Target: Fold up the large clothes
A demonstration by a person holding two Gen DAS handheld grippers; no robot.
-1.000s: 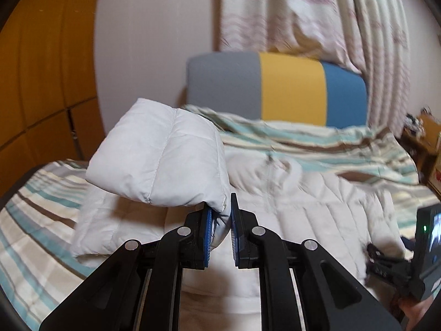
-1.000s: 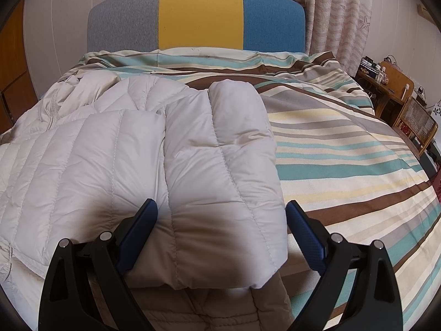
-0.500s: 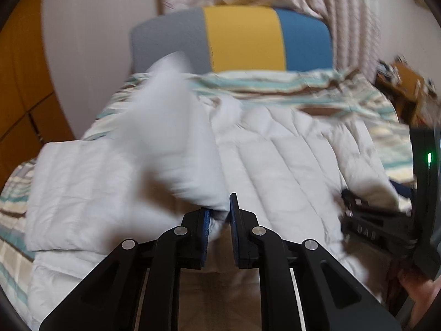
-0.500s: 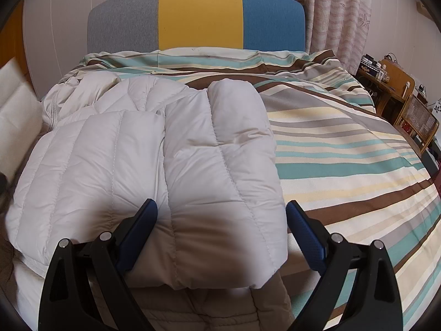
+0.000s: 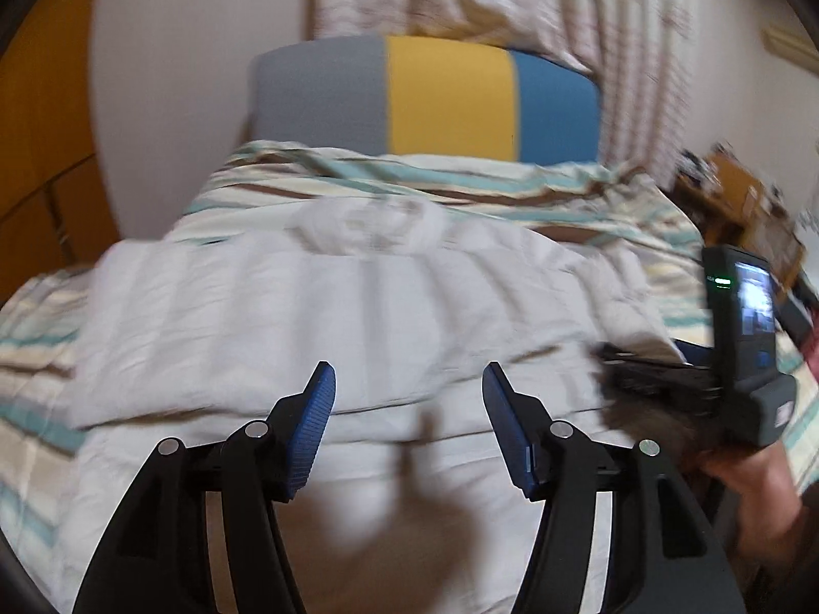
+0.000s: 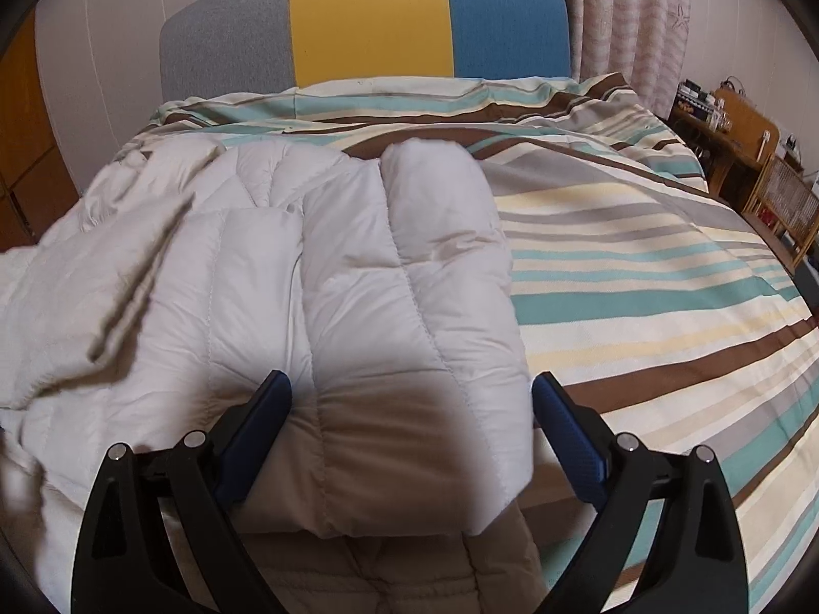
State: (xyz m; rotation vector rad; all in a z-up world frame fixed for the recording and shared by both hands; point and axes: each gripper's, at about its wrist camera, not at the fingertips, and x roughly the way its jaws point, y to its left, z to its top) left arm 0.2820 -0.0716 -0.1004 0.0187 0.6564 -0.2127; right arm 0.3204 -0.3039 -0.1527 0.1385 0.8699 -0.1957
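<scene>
My left gripper (image 5: 408,409): jaws opening, nothing between the pads, white puffer jacket (image 5: 327,317) lying just below and ahead on the striped bedspread (image 5: 41,317). My right gripper (image 6: 412,424): jaws spread wide, straddling the folded-in sleeve (image 6: 409,276) without pinching it. That sleeve's long axis runs straight away from me toward the headboard (image 6: 366,20). Jacket body spreads left of the right gripper, so the left one is nearer the unfolded side. Left view is motion-blurred; the collar area is smeared. Jacket hem is cut off below both frames.
</scene>
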